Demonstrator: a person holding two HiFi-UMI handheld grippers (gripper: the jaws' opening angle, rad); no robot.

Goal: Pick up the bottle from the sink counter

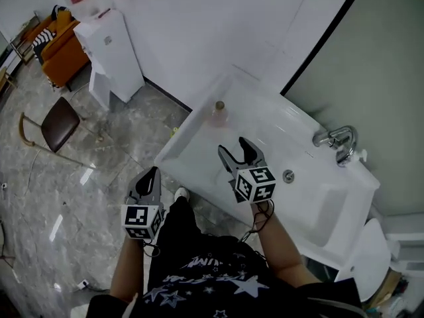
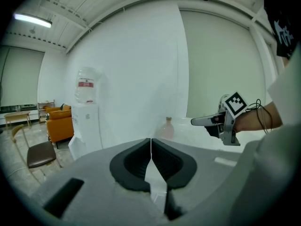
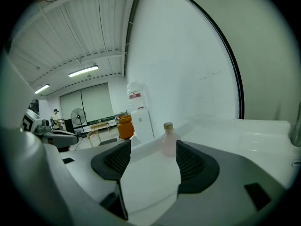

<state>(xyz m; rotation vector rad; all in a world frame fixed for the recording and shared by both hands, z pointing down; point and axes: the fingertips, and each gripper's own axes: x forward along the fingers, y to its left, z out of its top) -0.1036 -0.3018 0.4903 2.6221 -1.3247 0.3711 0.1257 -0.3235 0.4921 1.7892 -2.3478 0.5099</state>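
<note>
A small pale pink bottle (image 1: 219,114) with a tan cap stands upright on the white sink counter (image 1: 192,138), near its far left end. My right gripper (image 1: 238,152) hovers over the counter a short way in front of the bottle, jaws open and empty. In the right gripper view the bottle (image 3: 169,139) shows ahead between the open jaws, apart from them. My left gripper (image 1: 150,179) hangs off the counter's front edge over the floor, its jaws shut with nothing in them. In the left gripper view the bottle (image 2: 168,128) stands far off, with the right gripper (image 2: 200,121) to its right.
A chrome tap (image 1: 339,141) and a drain (image 1: 288,175) lie at the counter's right. A white water dispenser (image 1: 109,52), an orange sofa (image 1: 61,48) and a brown chair (image 1: 56,124) stand on the marble floor to the left. A white wall backs the counter.
</note>
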